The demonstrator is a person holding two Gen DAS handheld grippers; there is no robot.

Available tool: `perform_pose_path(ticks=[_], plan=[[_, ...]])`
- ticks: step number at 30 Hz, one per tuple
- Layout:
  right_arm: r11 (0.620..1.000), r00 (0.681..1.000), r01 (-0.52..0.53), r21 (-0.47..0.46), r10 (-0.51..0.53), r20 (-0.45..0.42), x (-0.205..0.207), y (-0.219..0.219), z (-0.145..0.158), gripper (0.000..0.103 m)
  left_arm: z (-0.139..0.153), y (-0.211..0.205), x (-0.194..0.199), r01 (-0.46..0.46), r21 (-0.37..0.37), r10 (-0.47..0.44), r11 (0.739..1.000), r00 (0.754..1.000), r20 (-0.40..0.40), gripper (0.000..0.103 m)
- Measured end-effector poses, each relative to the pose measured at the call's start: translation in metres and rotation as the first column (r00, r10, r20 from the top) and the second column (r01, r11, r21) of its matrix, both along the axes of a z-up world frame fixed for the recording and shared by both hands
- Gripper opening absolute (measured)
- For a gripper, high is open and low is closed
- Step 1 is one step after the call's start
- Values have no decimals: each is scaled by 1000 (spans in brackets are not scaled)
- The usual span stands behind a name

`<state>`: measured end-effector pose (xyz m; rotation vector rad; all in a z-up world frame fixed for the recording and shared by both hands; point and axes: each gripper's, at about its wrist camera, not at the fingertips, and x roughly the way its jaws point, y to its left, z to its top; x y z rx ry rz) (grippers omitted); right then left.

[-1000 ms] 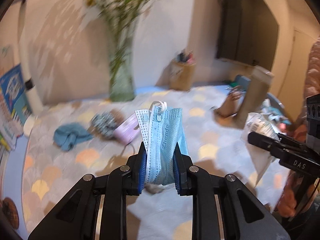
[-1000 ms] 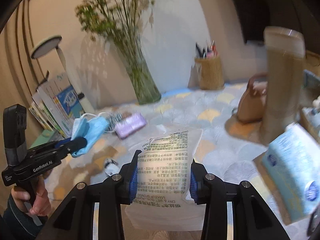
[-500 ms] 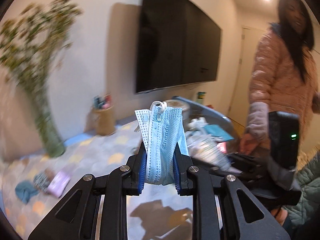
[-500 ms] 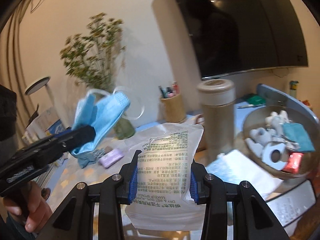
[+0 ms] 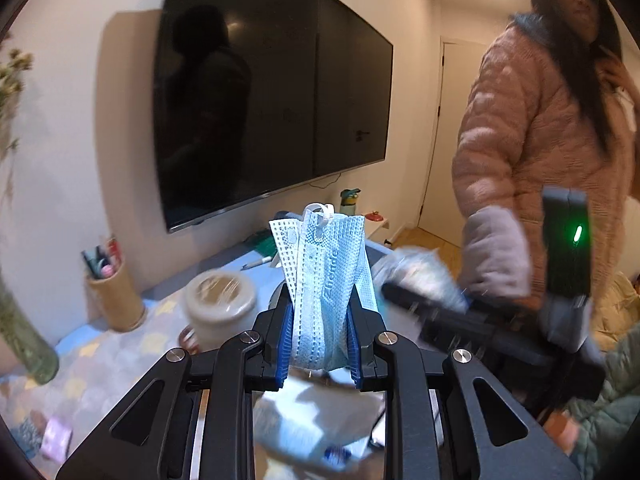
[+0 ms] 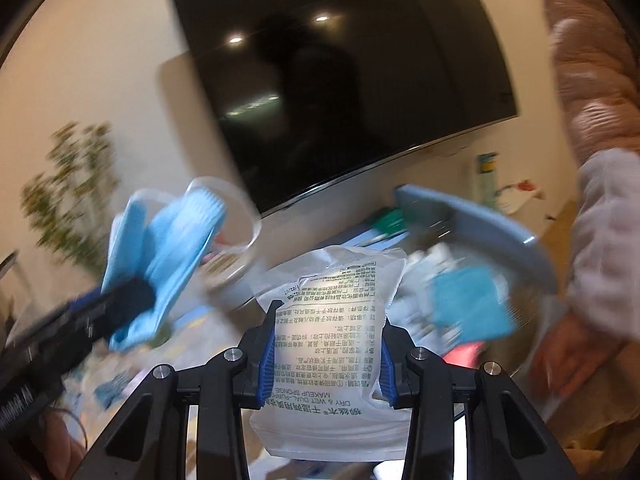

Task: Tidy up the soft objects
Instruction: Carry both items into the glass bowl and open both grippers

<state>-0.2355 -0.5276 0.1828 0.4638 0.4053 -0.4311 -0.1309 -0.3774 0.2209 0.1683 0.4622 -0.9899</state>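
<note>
Behind everything, 1 dark television (image 5: 272,112) fills the cream wall above the desk (image 5: 120,360), where 1 pen holder (image 5: 114,296) and 1 lidded jar (image 5: 220,308) stand. 1 left tool (image 5: 320,344) pinches folded blue face masks (image 5: 324,280) upright. 1 right tool (image 6: 326,364) pinches 1 makeup sponge packet (image 6: 332,320). 1 person in a pink jacket (image 5: 532,160) stands at the right.

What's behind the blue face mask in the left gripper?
Behind the face mask stand a lidded beige container, a wall television and a person in a pink jacket. The table directly behind it is covered.
</note>
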Motion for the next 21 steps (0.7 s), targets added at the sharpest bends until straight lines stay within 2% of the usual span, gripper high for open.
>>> perform_pose_path(ticks=[5, 7, 8, 9, 10, 11, 12, 13, 14, 17, 21], plan=[[996, 994, 83, 37, -80, -70, 14, -56, -3, 40, -27, -54, 22, -9, 68, 12, 998, 999, -34, 20], [995, 992, 83, 59, -77, -98, 23, -73, -11, 41, -40, -70, 31, -9, 85, 13, 996, 999, -48, 25], [995, 992, 74, 72, -66, -107, 30, -81, -16, 43, -48, -79, 36, -12, 96, 17, 995, 999, -51, 30], [994, 990, 68, 87, -56, -130, 37, -94, -23, 51, -53, -86, 38, -29, 116, 34, 993, 998, -45, 42], [994, 987, 62, 88, -48, -150, 42, -99, -28, 62, -58, -91, 39, -38, 128, 43, 991, 998, -39, 48], [995, 984, 42, 86, -26, -176, 47, -106, -33, 62, -62, -95, 38, -32, 139, 38, 990, 998, -41, 53], [996, 980, 22, 88, -4, -197, 50, -109, -36, 62, -65, -97, 34, -11, 149, 18, 989, 999, -47, 66], [996, 975, 9, 91, 11, -223, 50, -111, -39, 62, -66, -96, 30, 4, 150, 4, 989, 999, -48, 74], [996, 972, 7, 90, 14, -234, 47, -111, -40, 62, -66, -93, 21, 20, 139, -16, 990, 999, -30, 75], [997, 980, -16, 74, 31, -197, 31, -103, -36, 62, -61, -79, 0, 35, 129, -40, 991, 998, 39, 79], [998, 987, -41, 38, 46, -154, 13, -84, -20, 63, -41, -54, -16, 44, 96, -52, 994, 996, 79, 79]])
